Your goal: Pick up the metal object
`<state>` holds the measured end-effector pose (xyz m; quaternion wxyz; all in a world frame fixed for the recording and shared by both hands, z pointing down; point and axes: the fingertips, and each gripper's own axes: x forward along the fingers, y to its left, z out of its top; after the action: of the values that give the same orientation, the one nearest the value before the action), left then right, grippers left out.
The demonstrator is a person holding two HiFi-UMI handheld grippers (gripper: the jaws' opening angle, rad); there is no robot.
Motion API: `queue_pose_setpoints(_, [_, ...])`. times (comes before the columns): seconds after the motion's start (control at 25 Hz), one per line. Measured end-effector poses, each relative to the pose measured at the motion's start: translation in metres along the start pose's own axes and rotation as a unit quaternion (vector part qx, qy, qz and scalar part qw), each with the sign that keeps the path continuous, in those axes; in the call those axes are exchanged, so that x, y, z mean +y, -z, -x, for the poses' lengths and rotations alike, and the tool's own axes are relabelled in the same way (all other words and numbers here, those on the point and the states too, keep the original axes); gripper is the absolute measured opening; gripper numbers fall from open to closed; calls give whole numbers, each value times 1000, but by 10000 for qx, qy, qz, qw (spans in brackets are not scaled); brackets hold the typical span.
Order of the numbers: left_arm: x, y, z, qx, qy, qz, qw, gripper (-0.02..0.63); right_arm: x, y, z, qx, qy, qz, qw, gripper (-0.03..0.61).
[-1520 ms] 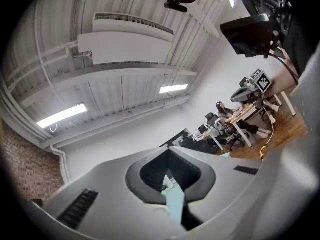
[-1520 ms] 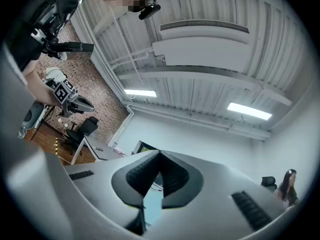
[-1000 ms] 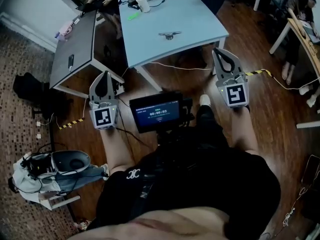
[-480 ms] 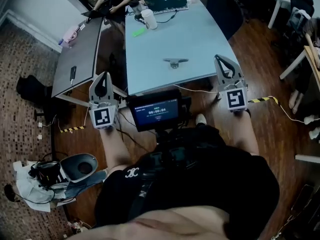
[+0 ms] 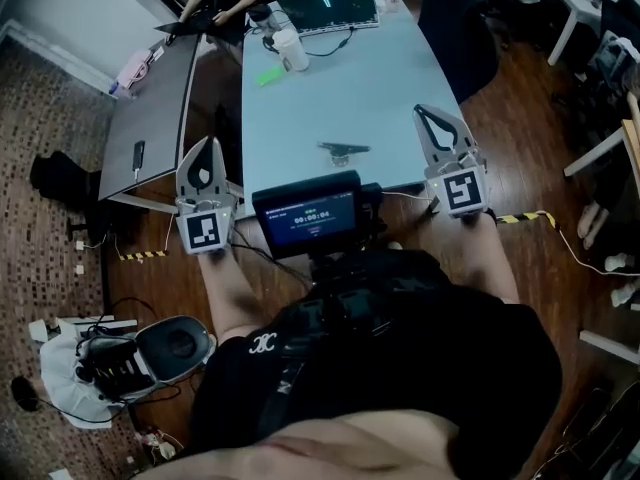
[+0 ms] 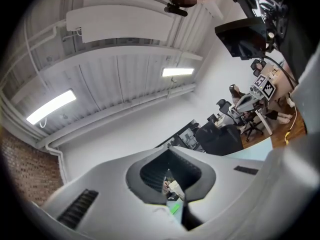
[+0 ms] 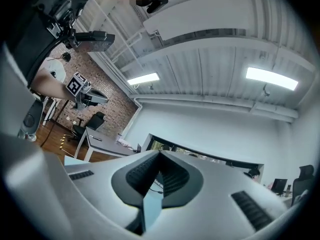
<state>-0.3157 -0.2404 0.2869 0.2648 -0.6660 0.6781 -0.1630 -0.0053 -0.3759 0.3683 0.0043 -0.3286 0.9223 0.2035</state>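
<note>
- Left tool (image 5: 204, 144): jaws together at the tips, nothing between them. Right tool (image 5: 424, 114): the same, shut and empty. Both point roughly level over the near end of the pale blue counter (image 5: 400, 88).
- Small grey metal object (image 5: 343, 149): lies on the counter between the two tools, nearer the right tool and just to its left. No tool touches it.
- Risks, as judged:
  - Neither tool can take it until the jaws part; a closed tip brought in would only shove it.
  - The piece looks low and narrow on a smooth top, so a shallow or off-centre pinch may skid it away or tip it.
  - The black chest-mounted screen (image 5: 310, 214) hides the near edge of the counter, so a tool could strike that edge.
- The white cup (image 5: 291, 50) and open laptop (image 5: 328, 6) sit well beyond both tools and seem little threat.
- Writing:
  - A pale Y-shaped mark shows on the laptop display.
  - The chest screen shows timer-like digits, too small to read surely.
  - Black-and-white square markers are on both tool cubes.
</note>
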Motion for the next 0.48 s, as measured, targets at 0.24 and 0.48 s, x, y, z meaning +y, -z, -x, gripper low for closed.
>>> queue_pose_setpoints(0.24, [23, 34, -26, 161, -24, 76, 9998, 6, 8, 23, -53, 240, -280, -50, 9993, -17])
queue_pose_setpoints(0.48, [29, 49, -27, 215, -48, 89, 9997, 6, 34, 63, -86, 563, -753, 73, 9955, -15])
